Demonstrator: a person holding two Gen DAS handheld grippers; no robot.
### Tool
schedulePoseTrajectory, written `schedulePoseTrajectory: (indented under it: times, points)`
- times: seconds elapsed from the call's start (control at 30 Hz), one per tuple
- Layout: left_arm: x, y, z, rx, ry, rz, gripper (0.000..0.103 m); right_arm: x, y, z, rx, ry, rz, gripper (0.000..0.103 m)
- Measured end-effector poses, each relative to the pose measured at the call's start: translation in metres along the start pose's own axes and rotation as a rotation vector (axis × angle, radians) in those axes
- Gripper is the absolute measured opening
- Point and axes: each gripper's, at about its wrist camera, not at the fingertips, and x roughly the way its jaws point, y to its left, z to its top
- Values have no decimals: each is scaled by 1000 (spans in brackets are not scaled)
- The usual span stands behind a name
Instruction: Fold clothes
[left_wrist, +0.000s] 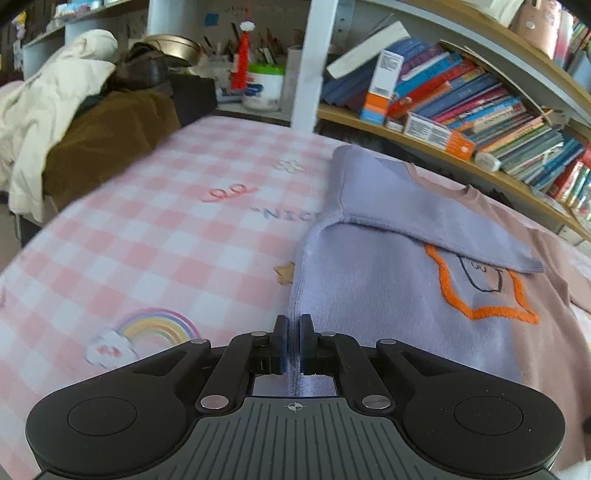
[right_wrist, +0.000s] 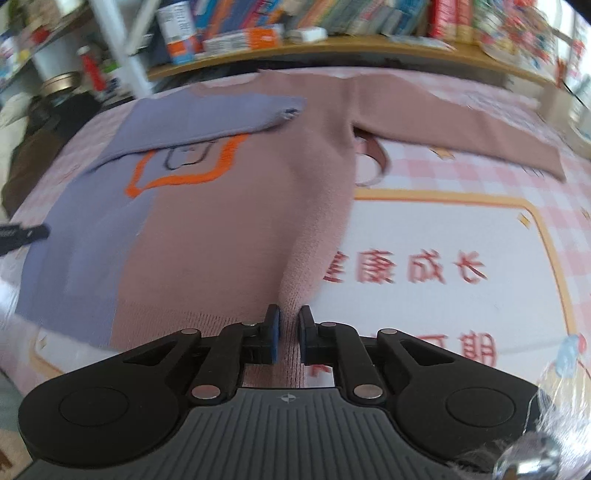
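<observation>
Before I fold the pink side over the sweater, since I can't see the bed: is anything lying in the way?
Nothing visible. The right gripper already pinches the sweater hem; only the folded purple sleeve lies on its front.

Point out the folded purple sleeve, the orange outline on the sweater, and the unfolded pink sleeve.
folded purple sleeve (left_wrist: 424, 206), left wrist view, mid-sleeve, lying across the chest
orange outline (right_wrist: 177, 180), right wrist view, its lower edge
unfolded pink sleeve (right_wrist: 461, 118), right wrist view, mid-sleeve, lying outstretched
</observation>
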Motion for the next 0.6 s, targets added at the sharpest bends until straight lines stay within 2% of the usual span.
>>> schedulePoseTrajectory:
  times: [0.13,0.27,0.3,0.33,0.37,0.4,0.47,0.53,0.6]
  points:
    - [3,3,2,12,16,-2,5,-2,4,-1,-8,-12,-2,9]
    - [0,2,0,36,17,7,13,-2,3,-3,19,-12,-23,11]
    - [-2,2,0,43,13,8,17,-3,3,-4,22,-17,-36,15]
    - [-5,1,0,50,8,11,19,-6,4,-5,27,-31,-56,25]
    - [-8,1,-1,57,1,15,28,-8,4,-5,32,-45,-73,32]
    - [-12,0,-2,65,-11,17,38,-11,4,-5,43,-64,-80,44]
    - [-21,-2,-3,78,-36,17,52,-17,3,-6,67,-101,-85,51]
    - [-30,-5,-5,90,-57,8,59,-21,5,-7,82,-127,-97,60]
    - [-39,-9,-5,113,-70,-5,70,-26,9,-9,83,-150,-111,67]
